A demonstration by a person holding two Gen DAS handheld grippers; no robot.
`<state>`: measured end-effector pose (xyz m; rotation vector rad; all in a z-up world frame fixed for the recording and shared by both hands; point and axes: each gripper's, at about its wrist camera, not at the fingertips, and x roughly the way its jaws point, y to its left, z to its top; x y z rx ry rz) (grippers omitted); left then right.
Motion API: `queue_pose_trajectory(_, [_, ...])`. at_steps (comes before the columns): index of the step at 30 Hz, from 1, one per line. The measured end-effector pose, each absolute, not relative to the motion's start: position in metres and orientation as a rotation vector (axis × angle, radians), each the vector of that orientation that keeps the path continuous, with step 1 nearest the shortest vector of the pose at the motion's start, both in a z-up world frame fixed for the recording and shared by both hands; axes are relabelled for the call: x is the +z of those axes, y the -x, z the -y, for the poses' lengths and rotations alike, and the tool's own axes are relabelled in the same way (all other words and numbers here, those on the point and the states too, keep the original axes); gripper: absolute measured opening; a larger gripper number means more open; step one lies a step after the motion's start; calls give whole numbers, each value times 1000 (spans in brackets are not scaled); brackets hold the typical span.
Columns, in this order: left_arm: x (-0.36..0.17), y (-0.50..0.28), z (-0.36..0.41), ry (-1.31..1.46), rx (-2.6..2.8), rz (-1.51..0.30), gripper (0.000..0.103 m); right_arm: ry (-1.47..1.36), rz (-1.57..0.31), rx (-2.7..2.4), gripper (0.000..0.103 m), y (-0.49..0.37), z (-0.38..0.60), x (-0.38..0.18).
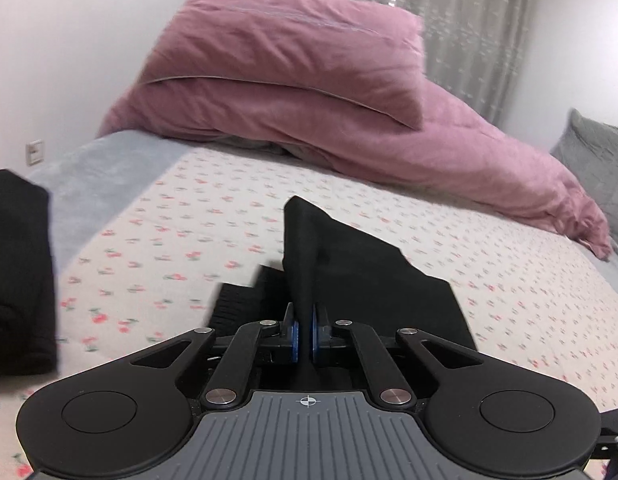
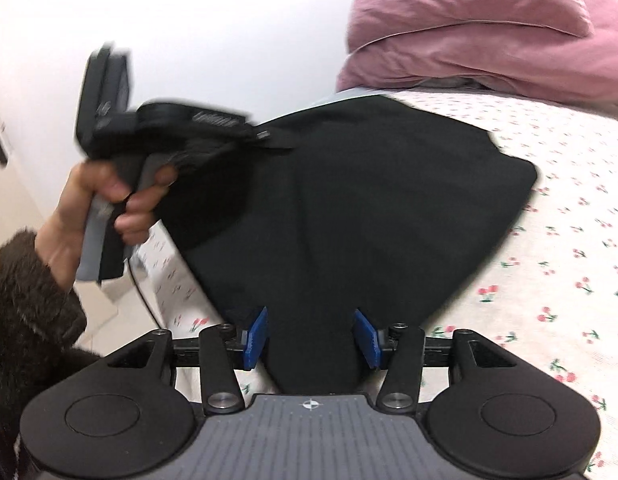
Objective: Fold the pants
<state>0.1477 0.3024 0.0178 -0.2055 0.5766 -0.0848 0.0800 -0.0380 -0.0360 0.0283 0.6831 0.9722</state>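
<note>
Soft even daylight; motion blur, fisheye-warped edges.

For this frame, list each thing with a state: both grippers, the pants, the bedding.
left gripper: shut on black pants, fabric pinched between blue pads.
right gripper: open, pants fabric lying between the pads.
black pants: partly lifted off the bed, draped.
pink duvet: bunched up.
pink pillow: resting on the duvet.

Left tongs [image 1: 305, 336] pinched together; right tongs [image 2: 311, 338] spread apart.
</note>
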Motion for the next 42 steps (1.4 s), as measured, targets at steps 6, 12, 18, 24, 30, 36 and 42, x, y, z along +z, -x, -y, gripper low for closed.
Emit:
queue_pose_trajectory(6, [-1,-150,-322,131,80,-657,23,-71,-702,924,65,-91,39,-42])
queue_pose_trajectory(12, [1,-162,-347,224,-3,-693,80,-175,-774,885,65,-121,37,-50])
queue_pose_trajectory(18, [-42,-201,-392,534,-123,-852,77,-412,-883,856,57,-158,44,-69])
queue_pose_trajectory(24, [-67,-216,-417,812,-248,-834,62,-676,-972,810,37,-191,47,-89])
queue_pose_trajectory(30, [-91,-229,-408,970,-292,-814,39,-841,-1012,762,21,-201,44,-101])
queue_pose_trajectory(36, [-88,-226,-387,1013,-281,-799,21,-856,-1000,725,14,-196,71,-89])
queue_pose_trajectory(42, [-81,-240,-329,989,-318,-842,20,-817,-956,640,13,-186,124,-70])
